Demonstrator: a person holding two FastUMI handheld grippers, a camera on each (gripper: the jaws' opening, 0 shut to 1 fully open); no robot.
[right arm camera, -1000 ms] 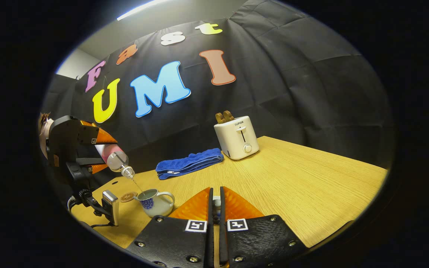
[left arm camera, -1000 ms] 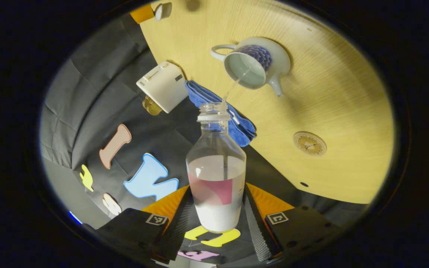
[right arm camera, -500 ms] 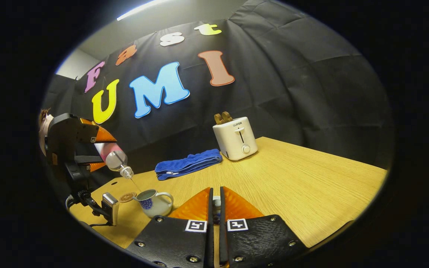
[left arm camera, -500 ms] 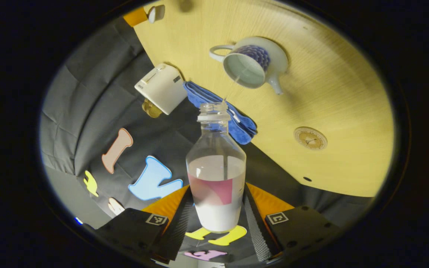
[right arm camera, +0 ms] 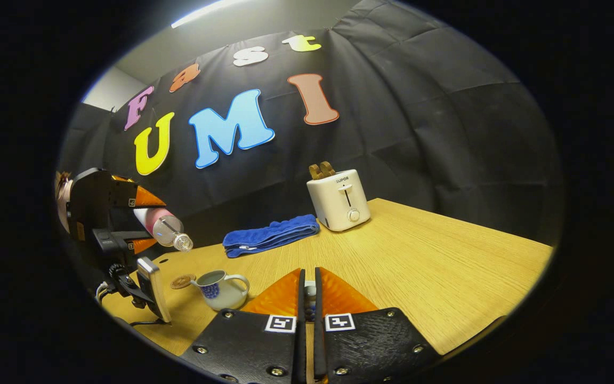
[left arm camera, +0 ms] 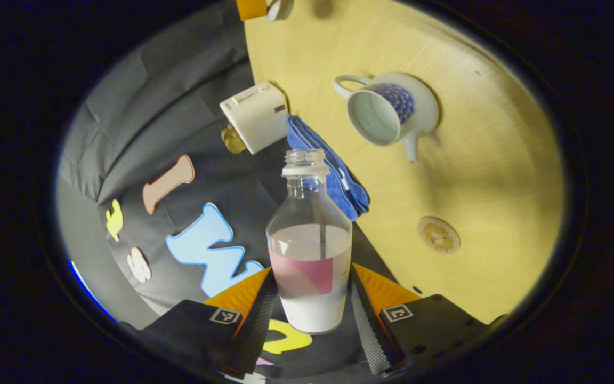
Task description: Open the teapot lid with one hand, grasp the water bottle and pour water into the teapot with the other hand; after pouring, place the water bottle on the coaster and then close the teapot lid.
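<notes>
My left gripper (left arm camera: pixel 311 277) is shut on the clear water bottle (left arm camera: pixel 309 250), which has a pink label, no cap and is partly full. In the right gripper view the bottle (right arm camera: pixel 166 230) is tilted with its neck slightly down, above and left of the teapot (right arm camera: pixel 220 290). No water runs from it. The white teapot (left arm camera: pixel 387 109) with a blue pattern stands open on the wooden table (left arm camera: pixel 488 160). A round coaster (left arm camera: pixel 438 234) lies near it. My right gripper (right arm camera: pixel 308 277) is shut on the small white teapot lid (right arm camera: pixel 309 294), held above the table to the right of the pot.
A white toaster (right arm camera: pixel 339 200) holding toast stands at the table's back edge, with a folded blue towel (right arm camera: pixel 271 236) beside it. A phone-like device on a stand (right arm camera: pixel 150 288) sits by the table's left edge, close to the coaster (right arm camera: pixel 183 281).
The thin stream of water from the bottle into the teapot has stopped. The left gripper has tipped the bottle's neck up and drawn it back from the pot. The right gripper stays put.
</notes>
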